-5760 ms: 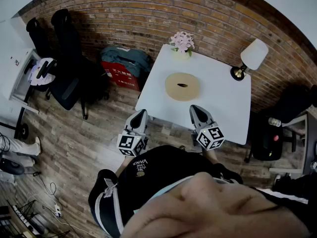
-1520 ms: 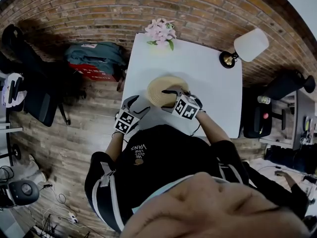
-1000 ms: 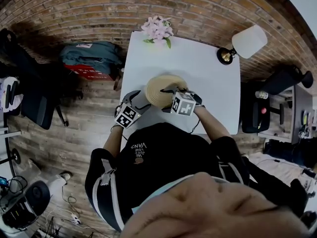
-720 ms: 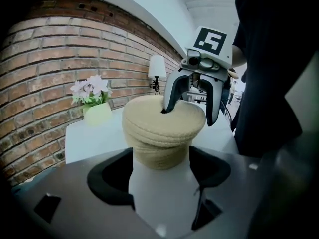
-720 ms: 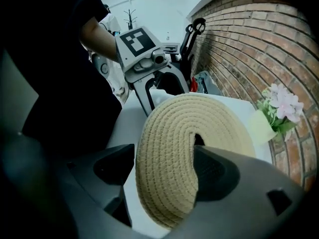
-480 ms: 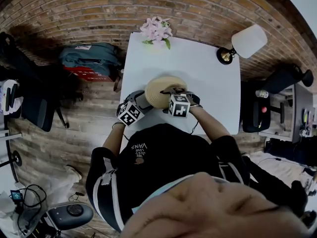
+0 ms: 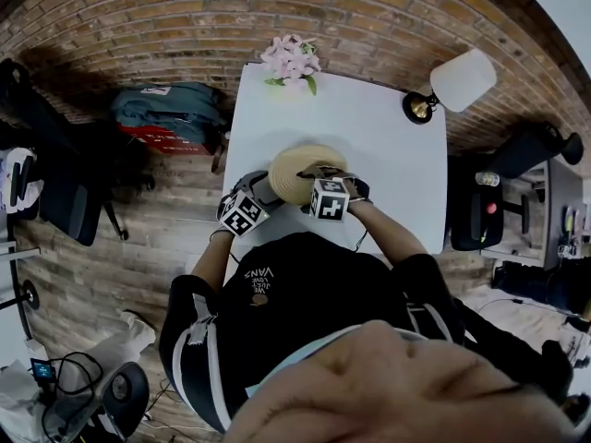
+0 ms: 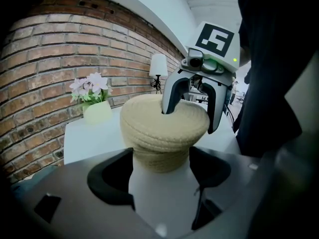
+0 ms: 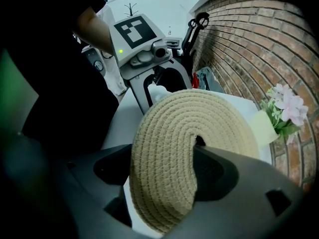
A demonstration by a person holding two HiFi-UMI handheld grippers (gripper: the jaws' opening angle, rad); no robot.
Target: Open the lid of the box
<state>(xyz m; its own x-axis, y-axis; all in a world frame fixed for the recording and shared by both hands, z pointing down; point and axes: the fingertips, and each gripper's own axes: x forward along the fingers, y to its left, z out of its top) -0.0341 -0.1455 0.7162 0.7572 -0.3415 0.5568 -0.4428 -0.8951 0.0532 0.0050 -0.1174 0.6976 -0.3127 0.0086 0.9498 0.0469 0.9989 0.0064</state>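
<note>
1. The lid [image 7: 300, 167] is seen atop the box [image 8: 160, 159] at frame centre in the head view, near the table's [image 7: 392, 132] lower edge.
2. The lid is pinched by the right gripper [image 9: 162, 171]: one jaw in the centre hole, the other outside the rim.
3. The box body is clamped by the left gripper [image 8: 160, 176] just under the lid.
4. The lid should be drawn straight up while the box is held down, or the box may be dragged along.

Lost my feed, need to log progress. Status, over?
Left gripper shut on box. Right gripper shut on lid, one jaw in its centre hole. Lid not off yet. Flowers, lamp well clear.
</note>
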